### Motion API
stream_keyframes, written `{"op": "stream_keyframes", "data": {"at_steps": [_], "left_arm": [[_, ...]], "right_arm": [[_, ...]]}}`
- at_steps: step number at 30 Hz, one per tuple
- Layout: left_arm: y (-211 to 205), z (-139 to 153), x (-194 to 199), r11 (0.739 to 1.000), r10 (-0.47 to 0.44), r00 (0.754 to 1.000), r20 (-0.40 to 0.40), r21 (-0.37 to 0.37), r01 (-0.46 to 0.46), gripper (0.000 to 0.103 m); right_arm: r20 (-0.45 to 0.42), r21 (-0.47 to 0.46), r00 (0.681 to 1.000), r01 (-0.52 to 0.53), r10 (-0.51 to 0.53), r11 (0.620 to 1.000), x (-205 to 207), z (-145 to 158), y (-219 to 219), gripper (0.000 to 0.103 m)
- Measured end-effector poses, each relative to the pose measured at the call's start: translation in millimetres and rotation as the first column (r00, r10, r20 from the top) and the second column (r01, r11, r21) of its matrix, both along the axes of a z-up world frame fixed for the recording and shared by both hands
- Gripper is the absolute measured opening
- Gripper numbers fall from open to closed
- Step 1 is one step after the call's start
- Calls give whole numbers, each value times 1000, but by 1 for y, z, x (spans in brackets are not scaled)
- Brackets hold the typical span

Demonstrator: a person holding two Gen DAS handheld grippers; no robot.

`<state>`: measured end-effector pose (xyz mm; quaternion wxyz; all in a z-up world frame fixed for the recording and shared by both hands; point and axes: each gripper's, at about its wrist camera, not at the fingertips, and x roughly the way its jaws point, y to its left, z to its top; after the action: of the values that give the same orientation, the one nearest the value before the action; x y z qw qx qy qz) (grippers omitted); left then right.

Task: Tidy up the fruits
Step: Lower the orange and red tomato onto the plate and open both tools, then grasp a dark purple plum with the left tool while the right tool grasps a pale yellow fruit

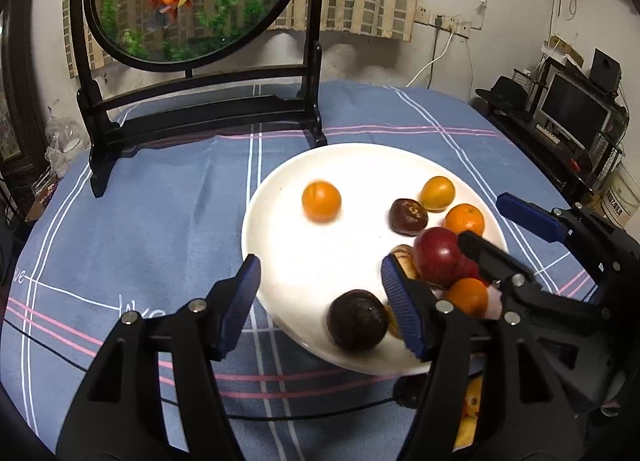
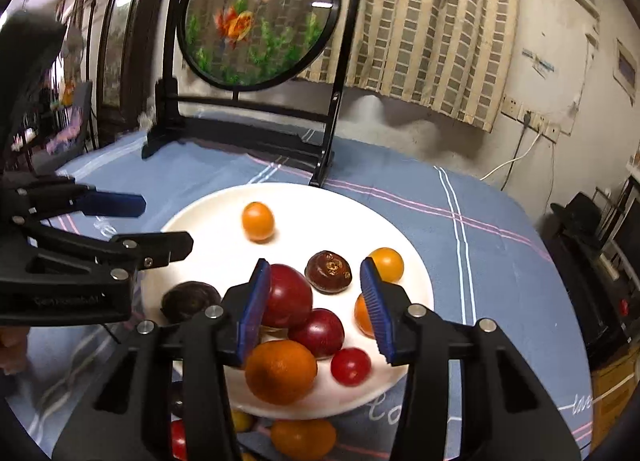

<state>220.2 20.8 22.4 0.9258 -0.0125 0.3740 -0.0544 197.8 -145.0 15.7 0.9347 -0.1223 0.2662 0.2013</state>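
A blue plaid cloth (image 1: 168,197) covers the tabletop, with a black-framed round goldfish screen (image 1: 192,1) standing at its far side. In front of the screen lies a large white plate (image 1: 304,253) carrying the fruits. The left hand-held gripper (image 1: 320,301) hovers over the plate's near edge with its fingers spread wide and nothing between them; a dark purple fruit (image 1: 357,325) lies just beside its right finger, and a lone orange (image 1: 321,201) sits farther ahead, apart from the rest. The right hand-held gripper (image 2: 316,309) is also spread apart and empty, poised over the cluster: a large red plum (image 2: 290,295) touches its left finger, a smaller red plum (image 2: 320,331) lies between the fingers, a tangerine (image 2: 280,371) sits nearest the camera, and a small red tomato (image 2: 351,365) rests beside it. A brown wrinkled fruit (image 2: 329,271) lies just ahead.
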Motion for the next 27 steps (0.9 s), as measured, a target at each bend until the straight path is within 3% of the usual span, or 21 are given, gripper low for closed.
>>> {"op": "stream_keyframes", "data": {"at_steps": [6, 13, 27], "left_arm": [[-7, 6, -24, 999, -46, 999, 18, 8, 46, 67], [-19, -1, -60, 995, -101, 995, 5, -6, 101, 67], [-60, -44, -136, 976, -220, 969, -111, -25, 218, 67]], "right_arm": [[-1, 52, 1000, 14, -14, 999, -20, 14, -33, 51], [-60, 69, 998, 39, -35, 997, -45, 5, -65, 51], [-132, 87, 990, 66, -54, 994, -94, -20, -92, 51]]}}
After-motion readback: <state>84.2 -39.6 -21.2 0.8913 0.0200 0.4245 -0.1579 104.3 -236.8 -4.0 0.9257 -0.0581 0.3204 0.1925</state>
